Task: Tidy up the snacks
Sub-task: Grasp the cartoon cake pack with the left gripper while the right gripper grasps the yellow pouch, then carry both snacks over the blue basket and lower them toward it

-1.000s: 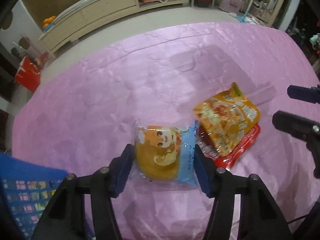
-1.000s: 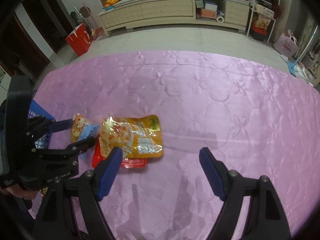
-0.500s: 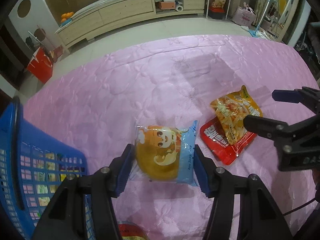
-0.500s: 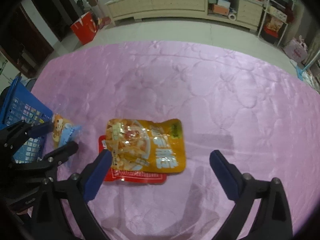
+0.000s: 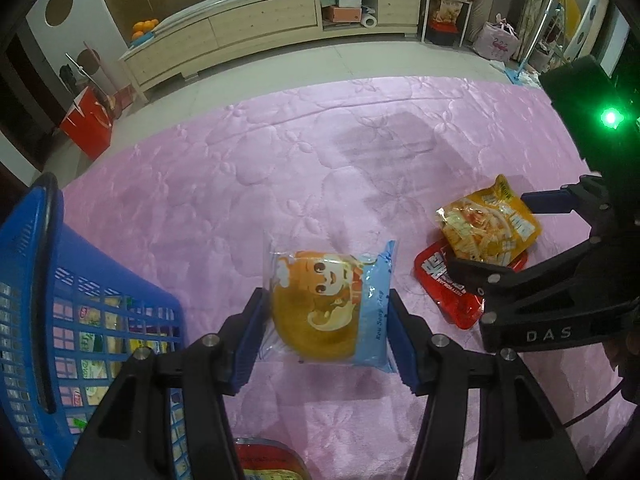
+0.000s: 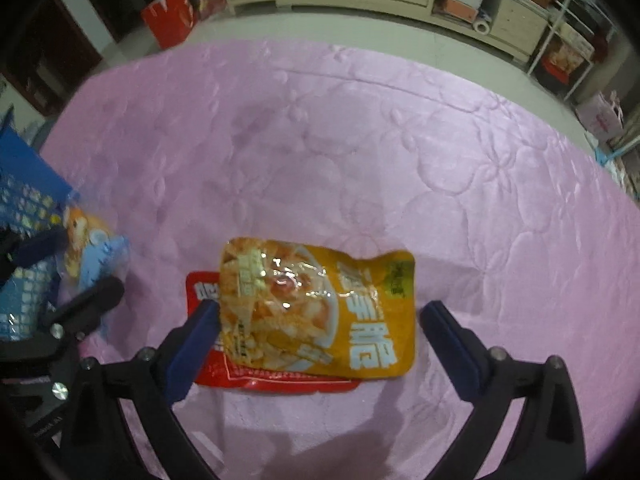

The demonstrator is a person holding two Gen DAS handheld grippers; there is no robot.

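Note:
My left gripper (image 5: 325, 322) is shut on a cake packet (image 5: 330, 306), clear and blue with a cartoon face, held above the pink cloth; the packet also shows in the right wrist view (image 6: 90, 246). A yellow snack bag (image 6: 316, 306) lies on a red snack bag (image 6: 276, 376) on the cloth. My right gripper (image 6: 320, 322) is open, with one finger on each side of the yellow bag, low over it. In the left wrist view both bags (image 5: 486, 226) lie at the right, beside the right gripper (image 5: 492, 240).
A blue plastic basket (image 5: 48, 280) with several snack packs inside stands at the left edge; it also shows in the right wrist view (image 6: 24, 200). A red-rimmed item (image 5: 268, 462) lies below the left gripper. The pink quilted cloth (image 6: 360, 140) covers the table.
The left gripper has lifted the cake packet and moved left toward the blue basket. The right gripper has moved in over the yellow bag, its fingers now straddling it.

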